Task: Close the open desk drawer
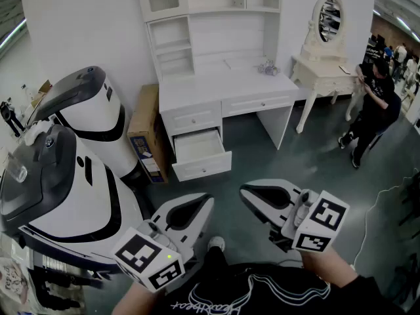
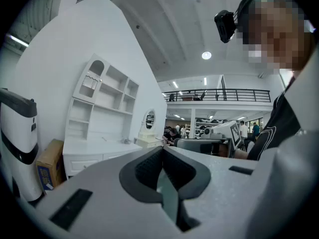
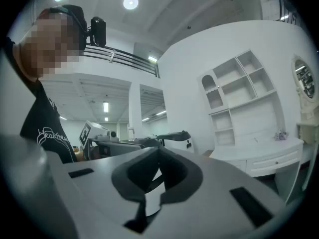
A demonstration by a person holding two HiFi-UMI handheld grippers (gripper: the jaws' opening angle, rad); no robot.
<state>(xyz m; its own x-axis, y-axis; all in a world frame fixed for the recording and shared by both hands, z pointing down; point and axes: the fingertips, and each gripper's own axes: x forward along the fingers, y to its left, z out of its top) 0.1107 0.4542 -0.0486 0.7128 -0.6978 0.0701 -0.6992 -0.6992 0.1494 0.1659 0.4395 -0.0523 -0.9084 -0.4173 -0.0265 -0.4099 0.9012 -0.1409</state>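
Observation:
A white desk [image 1: 223,84] with a shelf hutch stands against the far wall. Its lower left drawer [image 1: 201,152] is pulled out and looks empty inside. The drawers above it and to its right are pushed in. Both grippers are held low in front of me, well short of the desk. My left gripper [image 1: 209,199] is shut with nothing between its jaws, tips pointing toward the drawer. My right gripper [image 1: 244,190] is also shut and empty. The desk shows far off in the left gripper view [image 2: 94,148] and in the right gripper view [image 3: 269,151].
Two large white and grey machines [image 1: 72,156] fill the left side. A cardboard box [image 1: 147,133] leans against the desk's left end. A white vanity table with an oval mirror [image 1: 325,64] stands at the right, with a person in black [image 1: 374,104] beside it. A cable [image 1: 380,209] lies on the floor.

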